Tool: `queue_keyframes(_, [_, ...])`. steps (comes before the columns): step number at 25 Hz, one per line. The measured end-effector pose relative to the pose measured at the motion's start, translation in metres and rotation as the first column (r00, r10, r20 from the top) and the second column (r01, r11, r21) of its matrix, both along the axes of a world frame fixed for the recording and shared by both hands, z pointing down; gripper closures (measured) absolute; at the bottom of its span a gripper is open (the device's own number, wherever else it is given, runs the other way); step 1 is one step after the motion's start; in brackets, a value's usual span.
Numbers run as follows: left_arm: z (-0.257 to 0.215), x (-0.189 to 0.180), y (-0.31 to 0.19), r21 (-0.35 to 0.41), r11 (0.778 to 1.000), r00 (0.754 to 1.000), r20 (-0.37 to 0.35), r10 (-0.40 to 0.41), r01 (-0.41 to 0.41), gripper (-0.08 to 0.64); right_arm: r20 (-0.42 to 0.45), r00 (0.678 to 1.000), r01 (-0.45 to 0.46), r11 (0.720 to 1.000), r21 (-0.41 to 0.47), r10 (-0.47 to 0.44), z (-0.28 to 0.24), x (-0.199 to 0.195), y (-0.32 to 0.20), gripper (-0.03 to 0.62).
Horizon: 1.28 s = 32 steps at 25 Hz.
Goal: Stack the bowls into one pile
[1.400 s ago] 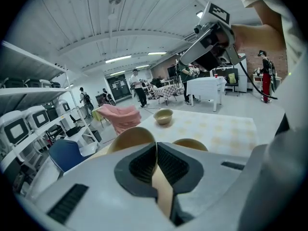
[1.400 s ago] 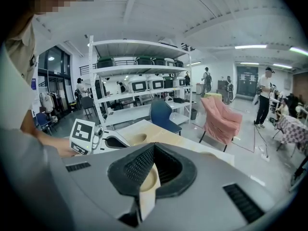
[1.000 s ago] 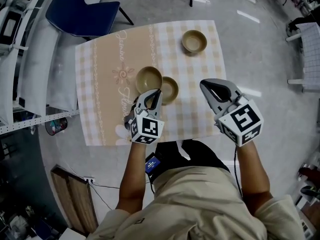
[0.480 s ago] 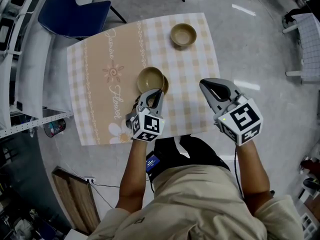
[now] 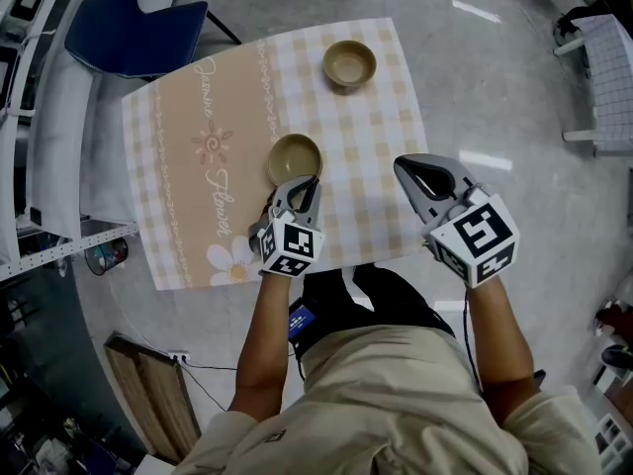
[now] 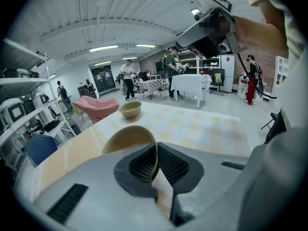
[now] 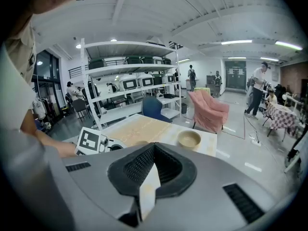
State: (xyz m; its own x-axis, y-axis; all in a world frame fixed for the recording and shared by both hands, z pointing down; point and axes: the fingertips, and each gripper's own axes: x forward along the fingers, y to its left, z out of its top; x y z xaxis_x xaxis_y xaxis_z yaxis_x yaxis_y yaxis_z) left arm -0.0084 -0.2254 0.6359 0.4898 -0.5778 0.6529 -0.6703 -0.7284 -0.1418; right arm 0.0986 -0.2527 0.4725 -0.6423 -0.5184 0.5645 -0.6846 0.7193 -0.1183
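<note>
1. The left claw [image 6: 155, 154] is closed on the rim of the near bowl [image 5: 295, 156]. The thin bowl wall is pinched between the ribbed pads, one pad inside the bowl and one outside.
2. The near bowl is located about mid-counter [image 5: 168, 166], on the checked cloth. From the head view it cannot be confirmed whether another bowl is nested beneath it; possibly one is.
3. The far bowl [image 5: 349, 63] is set upright near the far edge of the counter, well apart from the near bowl.
4. The right claw [image 7: 153, 153] is held by the near right corner of the counter. Its jaws are together and nothing is gripped.
5. The bowls are judged to be rigid, fairly light and smooth-surfaced. Slipping at the pads is to be expected, as is chipping if one bowl is knocked against another.
6. A bowl is best taken at the rim, with the wall fully seated between the pads.
7. The bowl is to be kept level, lowered centred over the pile, and released only once seated.
</note>
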Motion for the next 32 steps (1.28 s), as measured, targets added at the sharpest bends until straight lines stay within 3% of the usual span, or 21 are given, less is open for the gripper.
queue_keyframes(6, [0.007,0.002,0.002,-0.037,0.999,1.000,-0.025,-0.003,0.002,0.546,0.004,1.000,0.009,1.000,-0.011,-0.009,0.008,-0.003,-0.004,0.589])
queue_keyframes(18, [-0.017,0.003,-0.004,-0.070,0.997,0.986,-0.165,-0.030,0.019,0.546,0.008,0.999,0.033,0.999,-0.016,-0.033,0.020,-0.022,-0.035,0.589])
queue_keyframes(24, [-0.034,0.009,-0.006,-0.107,0.994,0.975,-0.221,0.012,-0.036,0.545,0.002,0.999,0.038,0.999,-0.023,-0.038,0.029,-0.026,-0.051,0.589])
queue_keyframes(28, [-0.037,0.013,-0.006,-0.094,0.993,0.971,-0.234,0.045,-0.069,0.545,-0.001,0.999,0.038,0.999,-0.019,-0.038,0.032,-0.030,-0.064,0.589])
queue_keyframes(32, [-0.049,0.004,-0.016,-0.070,0.997,0.971,-0.238,0.013,-0.030,0.545,-0.013,0.999,0.045,0.999,-0.013,-0.045,0.039,-0.034,-0.080,0.589])
